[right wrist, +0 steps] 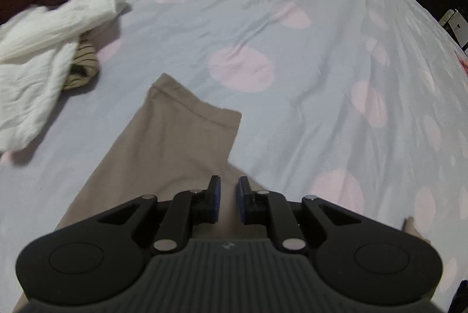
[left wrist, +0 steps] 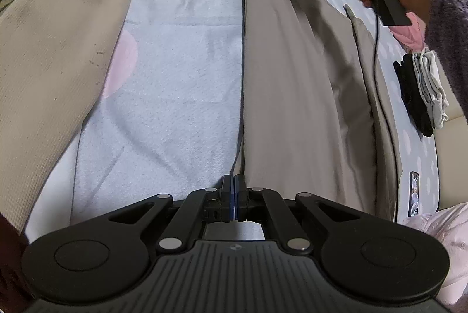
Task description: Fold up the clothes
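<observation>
The taupe trousers [left wrist: 292, 73] lie stretched out along the bed [right wrist: 292, 20], one leg end [right wrist: 187, 114] flat on the dotted sheet in the right wrist view. The left hand-held gripper [left wrist: 234, 196] has its jaws together at the near edge of the trousers; whether cloth is pinched between the pads cannot be told. The right hand-held gripper [right wrist: 229, 197] hangs over the leg with its jaws slightly apart and nothing between them. For a clean fold, the right one should probably take the leg end at the hem, across its full thickness, so both layers rise together. Keep the left end anchored and carry the hem straight along the garment. The unfolded pile [right wrist: 44, 43] sits near the leg end; avoid dragging it in.
</observation>
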Demonstrator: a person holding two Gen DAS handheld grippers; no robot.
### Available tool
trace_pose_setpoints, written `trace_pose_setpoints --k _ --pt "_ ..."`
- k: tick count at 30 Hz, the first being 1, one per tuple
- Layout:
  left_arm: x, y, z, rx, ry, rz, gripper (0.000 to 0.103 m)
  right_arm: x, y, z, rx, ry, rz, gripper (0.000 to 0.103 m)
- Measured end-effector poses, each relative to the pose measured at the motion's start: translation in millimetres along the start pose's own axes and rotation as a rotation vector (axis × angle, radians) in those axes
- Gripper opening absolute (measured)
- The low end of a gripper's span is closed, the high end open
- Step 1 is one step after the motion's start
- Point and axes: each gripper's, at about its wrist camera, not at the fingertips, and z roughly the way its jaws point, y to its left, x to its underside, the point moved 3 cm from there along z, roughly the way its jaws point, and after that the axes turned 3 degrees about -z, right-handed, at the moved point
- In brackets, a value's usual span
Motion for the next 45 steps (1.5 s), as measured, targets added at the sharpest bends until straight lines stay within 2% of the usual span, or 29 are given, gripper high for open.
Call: trace_pose_setpoints --k 6,9,13,14,16,17,18,21,24,26,27,29,35,38,42,45 --pt "0 3 -4 0.003 -0.007 -0.005 0.0 51 10 -57 -0.092 -0.029 -0.018 0.016" --pt "-1 9 -14 -0.029 -0.045 -0.015 0.0 93 26 -89 -0.171 -0.059 -0.011 0.018" --pt "2 8 -29 -0.007 -0.093 -0.006 0.0 152 59 -123 -0.243 -0.107 -0.012 0.025" --pt "4 5 -31 0.006 -0.101 0.002 0.002 170 69 -131 -0.262 -0.111 -0.005 0.025" --pt "8 -3 -34 0.03 -0.116 0.023 0.015 208 91 -144 -0.298 -0.109 0.019 0.025" --pt "9 -8 -34 0.037 -0.119 0.037 0.025 224 101 -148 -0.317 -0.108 0.029 0.025" --pt "10 -13 -32 0.041 -0.12 0.052 0.029 240 111 -153 -0.335 -0.108 0.039 0.025" --pt "14 -23 -24 0.039 -0.115 0.082 0.029 283 137 -163 -0.371 -0.103 0.103 0.025" --pt "17 -24 -14 0.015 -0.106 0.093 0.029 314 167 -173 -0.407 -0.135 0.108 0.024" --pt "20 -24 -9 -0.021 -0.099 0.11 0.027 328 182 -174 -0.422 -0.131 0.091 0.024" --pt "21 -24 -6 -0.035 -0.095 0.12 0.02 334 190 -173 -0.431 -0.121 0.085 0.023" --pt "23 -22 -4 -0.051 -0.093 0.129 0.014 348 201 -167 -0.451 -0.082 0.101 0.022" --pt "24 -19 0 -0.074 -0.096 0.111 0.011 376 222 -173 -0.465 -0.04 0.086 0.02" --pt "25 -21 -3 -0.081 -0.107 0.104 0.011 380 216 -186 -0.466 -0.057 0.12 0.021" --pt "27 -18 -11 -0.071 -0.115 0.049 0.012 367 190 -204 -0.385 -0.151 0.139 0.022" --pt "30 -13 -10 -0.047 -0.105 0.0 0.017 355 172 -208 -0.359 -0.197 0.177 0.023"
